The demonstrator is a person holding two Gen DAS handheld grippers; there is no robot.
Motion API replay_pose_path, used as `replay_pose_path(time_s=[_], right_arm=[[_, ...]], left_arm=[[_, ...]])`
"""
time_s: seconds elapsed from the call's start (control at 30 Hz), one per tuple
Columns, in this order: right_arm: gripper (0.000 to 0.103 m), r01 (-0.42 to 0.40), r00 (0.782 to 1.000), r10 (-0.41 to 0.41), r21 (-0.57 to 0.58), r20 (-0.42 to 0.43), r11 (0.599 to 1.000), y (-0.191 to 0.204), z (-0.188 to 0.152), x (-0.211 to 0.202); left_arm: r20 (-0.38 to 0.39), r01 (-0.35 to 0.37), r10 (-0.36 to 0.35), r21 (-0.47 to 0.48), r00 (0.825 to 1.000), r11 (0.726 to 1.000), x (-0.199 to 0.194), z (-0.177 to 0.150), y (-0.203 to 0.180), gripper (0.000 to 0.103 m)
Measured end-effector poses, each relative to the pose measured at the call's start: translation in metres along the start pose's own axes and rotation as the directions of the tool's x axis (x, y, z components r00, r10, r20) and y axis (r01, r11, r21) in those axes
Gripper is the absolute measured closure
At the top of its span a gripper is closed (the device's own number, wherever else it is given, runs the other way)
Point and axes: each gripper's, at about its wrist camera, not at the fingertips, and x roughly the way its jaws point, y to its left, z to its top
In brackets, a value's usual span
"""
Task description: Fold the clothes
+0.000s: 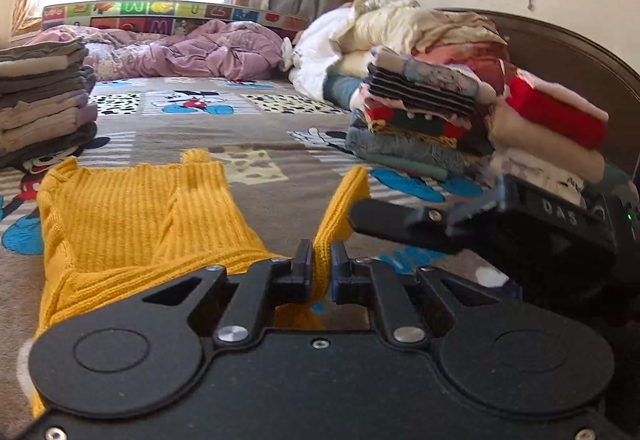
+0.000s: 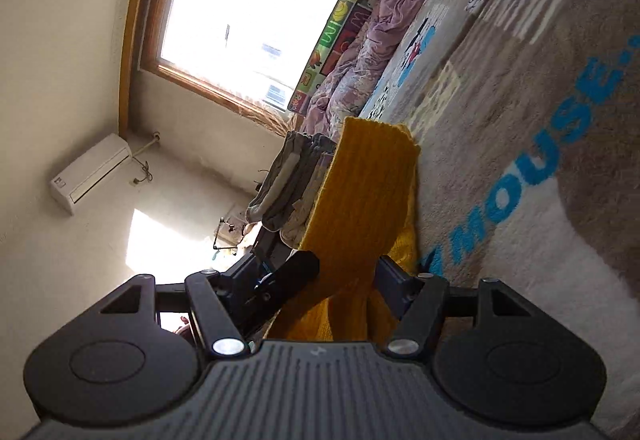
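The left gripper (image 1: 320, 266) pinches a fold of the yellow sweater (image 1: 132, 216), which runs ahead across the cartoon blanket (image 1: 256, 136), while the right gripper (image 2: 348, 272) straddles that sweater with fingers wide, not visibly pressing.

The yellow sweater (image 1: 132, 216) was chunky ribbed knit, the blanket (image 1: 256, 160) on the bed short fuzzy pile, the left gripper (image 1: 319, 272) matt black plastic with shiny metal screws.
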Motion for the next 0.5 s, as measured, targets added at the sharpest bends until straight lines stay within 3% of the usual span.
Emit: replay_pose_path(time_s=[0.07,0.17,0.3,0.4,0.5], right_arm=[[0.037,0.024,1.000,-0.024,0.026,0.003,0.999,-0.008,0.001,0.003],[0.037,0.069,0.998,-0.069,0.027,-0.005,0.997,-0.013,0.000,0.009],[0.045,0.125,0.992,-0.125,0.030,-0.013,0.992,-0.016,-0.004,0.011],[0.045,0.123,0.992,-0.123,0.063,-0.003,0.990,-0.017,-0.008,0.010],[0.049,0.149,0.989,-0.151,0.075,0.012,0.986,-0.022,-0.010,0.014]], left_arm=[[-0.045,0.018,-0.016,0.043,0.999,0.999,0.002,-0.008,-0.007,0.092],[-0.068,0.080,-0.076,0.053,0.995,0.995,-0.008,-0.014,-0.005,0.072],[-0.010,0.120,-0.120,0.008,0.993,0.993,-0.049,-0.012,0.017,0.072],[0.079,0.063,-0.053,-0.125,0.995,0.990,-0.085,-0.011,0.058,0.072],[0.095,-0.039,0.064,-0.242,0.993,0.969,-0.105,-0.019,0.095,0.072]])
